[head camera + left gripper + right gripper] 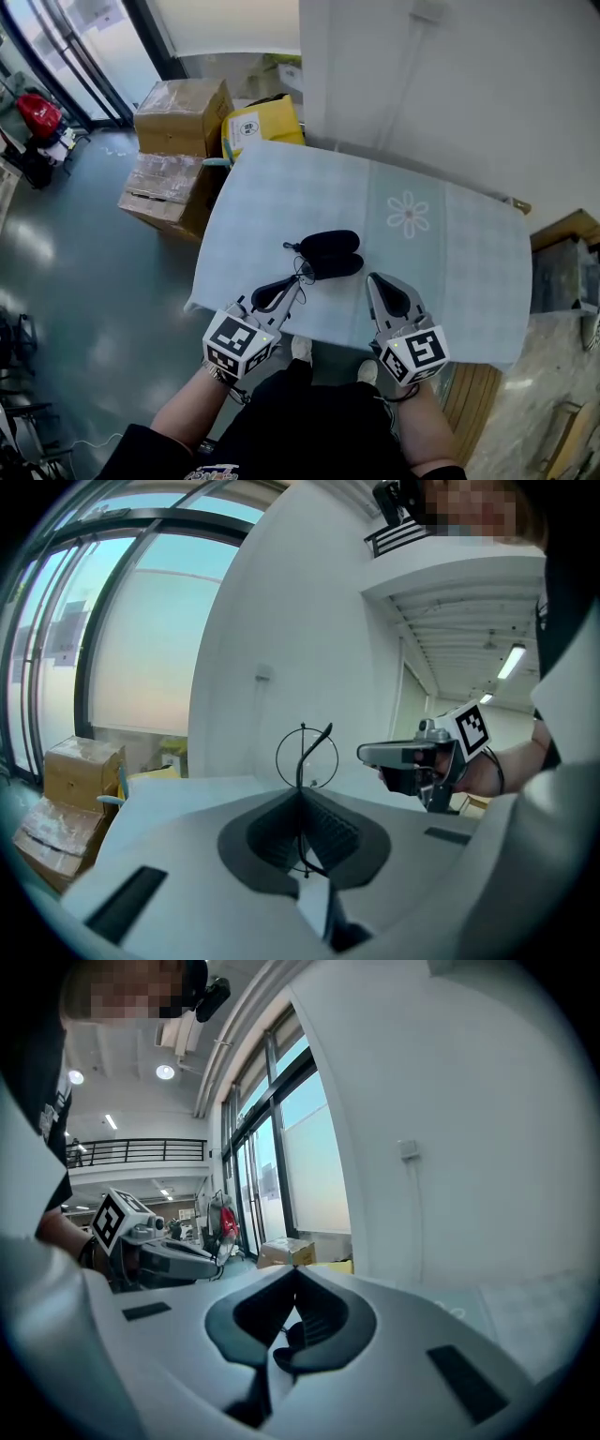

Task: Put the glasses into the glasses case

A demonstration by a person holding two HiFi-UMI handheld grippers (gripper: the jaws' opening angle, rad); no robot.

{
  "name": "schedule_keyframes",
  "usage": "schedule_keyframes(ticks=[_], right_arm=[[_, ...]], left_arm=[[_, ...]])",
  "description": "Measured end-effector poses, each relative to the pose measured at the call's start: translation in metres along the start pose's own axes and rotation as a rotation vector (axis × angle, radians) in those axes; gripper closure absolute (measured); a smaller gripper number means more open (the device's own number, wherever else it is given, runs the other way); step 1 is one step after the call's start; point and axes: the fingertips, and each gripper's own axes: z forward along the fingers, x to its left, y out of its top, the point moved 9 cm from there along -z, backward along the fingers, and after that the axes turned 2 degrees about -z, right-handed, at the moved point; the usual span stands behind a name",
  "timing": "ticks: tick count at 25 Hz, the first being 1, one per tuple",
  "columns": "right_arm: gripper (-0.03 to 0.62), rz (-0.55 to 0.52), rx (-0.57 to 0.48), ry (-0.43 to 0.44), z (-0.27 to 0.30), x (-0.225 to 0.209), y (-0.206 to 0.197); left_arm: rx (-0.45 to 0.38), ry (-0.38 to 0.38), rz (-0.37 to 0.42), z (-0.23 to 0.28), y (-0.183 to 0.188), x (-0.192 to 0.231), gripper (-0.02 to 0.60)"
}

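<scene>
**A:** What is the left claw (302, 795) doing?

**B:** It is pinching the glasses (307, 757) by their thin wire frame, with its jaws closing on the wire. One round lens is standing up just past the tips, and a temple is curving up beside it. In the head view the person is holding that claw over the near edge of the surface (469, 281), at about 7 o'clock from the glasses case (326, 254).

**A:** And the case?

**B:** It is lying on the pale blue covering of the surface, toward the near edge. It is appearing open, with two black halves side by side. A printed flower (408, 214) is sitting at 2 o'clock from it.

**A:** And the right claw (295, 1277)?

**B:** Its jaws are pressing together on nothing. It is hovering at 4 o'clock from the case and apart from it.

**A:** Is any writing showing?

**B:** The yellow box (261, 122) on the floor (94, 281), at 11 o'clock from the surface, is carrying print too small to read. Brown cardboard boxes (183, 117) are standing just beside it. Each claw's cube (239, 342) is showing only black-and-white square markers.
</scene>
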Motion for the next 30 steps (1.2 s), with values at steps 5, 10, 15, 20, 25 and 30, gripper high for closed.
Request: schedule_keyframes(ticks=[5, 10, 15, 20, 25, 30], right_arm=[[0.571, 0.025, 0.021, -0.068, 0.002, -0.006, -0.01], [0.571, 0.043, 0.032, -0.121, 0.001, -0.012, -0.017], [0.571, 0.063, 0.052, -0.165, -0.001, -0.017, -0.025], [0.571, 0.086, 0.074, -0.201, -0.005, -0.02, -0.034], [0.571, 0.111, 0.099, -0.218, -0.005, -0.022, -0.046], [0.571, 0.129, 0.113, -0.23, -0.006, -0.027, -0.054]], left_arm=[[0.068, -0.073, 0.029, 0.03, -0.003, 0.018, 0.554], [0.143, -0.116, 0.065, 0.061, -0.01, 0.034, 0.554], [0.253, -0.167, 0.123, 0.09, -0.019, 0.047, 0.554], [0.387, -0.231, 0.217, 0.124, -0.034, 0.055, 0.554], [0.491, -0.273, 0.309, 0.151, -0.052, 0.062, 0.554], [0.546, -0.298, 0.35, 0.172, -0.063, 0.062, 0.554]])
